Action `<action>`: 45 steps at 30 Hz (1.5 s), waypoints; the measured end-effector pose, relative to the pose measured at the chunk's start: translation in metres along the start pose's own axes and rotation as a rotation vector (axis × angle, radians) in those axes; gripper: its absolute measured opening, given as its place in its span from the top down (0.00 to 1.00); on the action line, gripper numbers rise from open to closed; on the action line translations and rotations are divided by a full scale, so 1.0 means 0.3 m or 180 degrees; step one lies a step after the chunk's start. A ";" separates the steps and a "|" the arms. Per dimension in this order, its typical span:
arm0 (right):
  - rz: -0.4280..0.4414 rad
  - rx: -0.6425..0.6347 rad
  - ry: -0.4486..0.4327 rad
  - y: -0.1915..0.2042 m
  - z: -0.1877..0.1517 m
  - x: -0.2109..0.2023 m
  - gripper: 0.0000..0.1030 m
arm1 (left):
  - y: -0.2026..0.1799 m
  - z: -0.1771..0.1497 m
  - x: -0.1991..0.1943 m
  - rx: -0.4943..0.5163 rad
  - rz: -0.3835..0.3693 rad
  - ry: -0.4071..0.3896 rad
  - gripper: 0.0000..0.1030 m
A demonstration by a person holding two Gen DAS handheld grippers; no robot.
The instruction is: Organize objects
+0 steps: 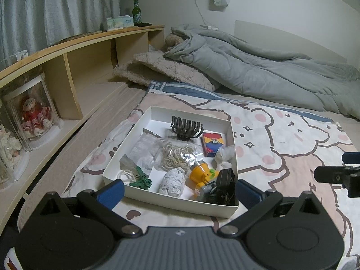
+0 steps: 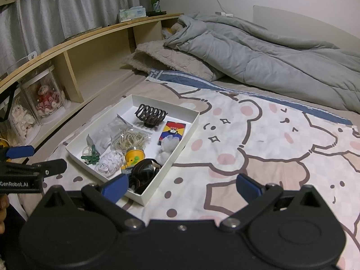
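A white shallow box (image 1: 227, 123) (image 2: 193, 121) lies on the bear-print blanket. In it are a dark hair claw (image 1: 185, 129) (image 2: 150, 113), a bag of rubber bands (image 1: 176, 155) (image 2: 132, 140), a red card pack (image 1: 213, 144) (image 2: 172, 130), a green clip (image 1: 141, 180) (image 2: 91, 157), a white knitted bundle (image 1: 172, 182) (image 2: 110, 162), a yellow toy (image 1: 201, 173) (image 2: 133, 156) and a black cable bundle (image 1: 222, 186) (image 2: 144, 173). My left gripper (image 1: 180, 193) is open at the box's near edge. My right gripper (image 2: 182, 185) is open at the box's near right corner. Both are empty.
A wooden shelf unit (image 1: 90, 54) runs along the left with dolls in clear cases (image 1: 36, 114). A grey duvet (image 1: 258, 67) and fluffy pillow (image 1: 166, 69) lie behind the box. Bear-print blanket (image 2: 281, 146) spreads to the right.
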State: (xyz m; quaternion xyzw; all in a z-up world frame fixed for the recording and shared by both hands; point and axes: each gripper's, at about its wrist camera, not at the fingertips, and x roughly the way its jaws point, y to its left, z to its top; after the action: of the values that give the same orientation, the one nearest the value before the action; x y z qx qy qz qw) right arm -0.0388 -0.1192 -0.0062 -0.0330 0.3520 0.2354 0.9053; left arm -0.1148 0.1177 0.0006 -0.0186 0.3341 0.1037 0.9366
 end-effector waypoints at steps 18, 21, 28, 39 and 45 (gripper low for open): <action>0.0003 0.0001 -0.0001 0.001 0.001 -0.001 0.00 | -0.007 0.001 0.004 0.0015 0.0007 0.0004 0.00; 0.0006 0.0001 -0.0001 0.000 0.001 -0.001 0.00 | -0.007 0.001 0.004 0.0013 0.0009 0.0007 0.00; 0.0005 0.0002 0.0002 0.001 0.000 -0.001 0.00 | -0.007 0.000 0.005 0.0014 0.0008 0.0005 0.00; 0.0023 -0.0011 0.0012 0.017 -0.009 -0.001 0.00 | -0.006 0.001 0.006 0.0019 0.0007 0.0004 0.00; 0.0022 -0.0013 0.0013 0.015 -0.007 -0.001 0.00 | -0.003 0.000 0.007 0.0015 0.0011 0.0009 0.00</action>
State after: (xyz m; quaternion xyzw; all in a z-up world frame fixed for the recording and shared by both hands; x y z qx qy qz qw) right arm -0.0424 -0.1158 -0.0070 -0.0341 0.3534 0.2393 0.9037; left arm -0.1129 0.1172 -0.0008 -0.0160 0.3357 0.1045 0.9360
